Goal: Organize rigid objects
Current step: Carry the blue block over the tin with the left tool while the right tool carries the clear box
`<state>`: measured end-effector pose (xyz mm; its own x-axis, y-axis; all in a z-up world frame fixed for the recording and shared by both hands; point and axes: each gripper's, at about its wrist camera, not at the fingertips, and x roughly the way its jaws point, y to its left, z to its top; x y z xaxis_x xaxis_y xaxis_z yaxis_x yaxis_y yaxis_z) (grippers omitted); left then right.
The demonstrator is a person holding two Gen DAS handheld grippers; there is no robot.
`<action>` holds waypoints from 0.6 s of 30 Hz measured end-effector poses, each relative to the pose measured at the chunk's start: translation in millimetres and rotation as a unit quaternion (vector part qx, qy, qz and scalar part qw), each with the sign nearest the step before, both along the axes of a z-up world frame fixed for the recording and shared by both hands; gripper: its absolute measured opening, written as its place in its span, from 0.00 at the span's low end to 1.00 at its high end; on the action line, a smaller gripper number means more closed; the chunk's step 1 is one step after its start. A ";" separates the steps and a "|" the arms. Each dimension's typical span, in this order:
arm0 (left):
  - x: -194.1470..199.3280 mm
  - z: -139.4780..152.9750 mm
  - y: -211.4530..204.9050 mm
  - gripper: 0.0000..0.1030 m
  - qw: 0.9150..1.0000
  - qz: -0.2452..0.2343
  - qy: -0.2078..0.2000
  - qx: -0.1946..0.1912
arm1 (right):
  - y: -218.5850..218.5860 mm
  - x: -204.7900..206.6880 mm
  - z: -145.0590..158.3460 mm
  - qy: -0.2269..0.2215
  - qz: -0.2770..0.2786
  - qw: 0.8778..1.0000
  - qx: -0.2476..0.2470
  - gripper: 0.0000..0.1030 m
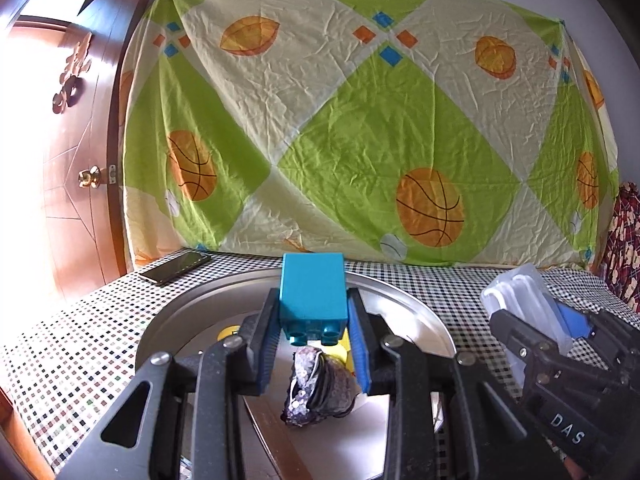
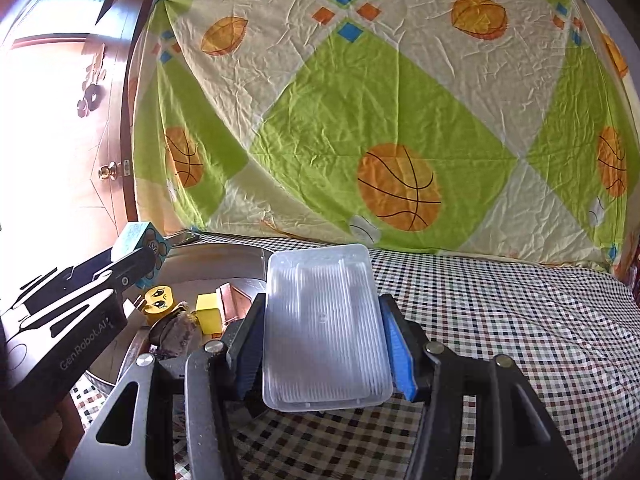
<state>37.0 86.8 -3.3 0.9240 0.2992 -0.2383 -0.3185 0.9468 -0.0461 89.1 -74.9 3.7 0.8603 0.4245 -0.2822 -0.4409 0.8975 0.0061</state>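
My left gripper [image 1: 314,320] is clamped on the light, stiff teal block [image 1: 313,294]; my right gripper [image 2: 320,344] squeezes the slick clear plastic box [image 2: 324,328] by its long sides.

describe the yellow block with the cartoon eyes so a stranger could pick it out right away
Find the big round metal tray on the checked tablecloth. Inside it, near the left gripper, stands a small yellow block beside a dark crumpled pouch. Unlike the plain yellow cube next to it, its face carries two cartoon eyes.
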 end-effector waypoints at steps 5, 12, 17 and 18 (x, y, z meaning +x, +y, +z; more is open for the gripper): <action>0.2 -0.8 7.9 0.30 1.000 0.009 0.003 -0.005 | 5.2 -0.9 -0.1 0.000 0.005 1.000 -0.001 0.55; -0.8 -2.3 18.2 0.30 1.000 0.018 0.008 -0.007 | 14.0 -3.2 0.2 -0.003 0.012 1.000 -0.005 0.55; -1.9 -2.8 23.6 0.30 1.000 0.020 0.009 -0.008 | 20.9 -5.0 0.4 -0.003 0.017 1.000 -0.007 0.55; -1.8 -2.9 24.8 0.30 1.000 0.021 0.010 -0.008 | 22.0 -5.9 0.3 -0.004 0.018 1.000 -0.008 0.55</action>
<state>35.1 111.6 -6.1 0.9061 0.3330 -0.2610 -0.3582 0.9320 -0.0545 83.2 -52.9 4.0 0.8463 0.4518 -0.2822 -0.4737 0.8806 -0.0108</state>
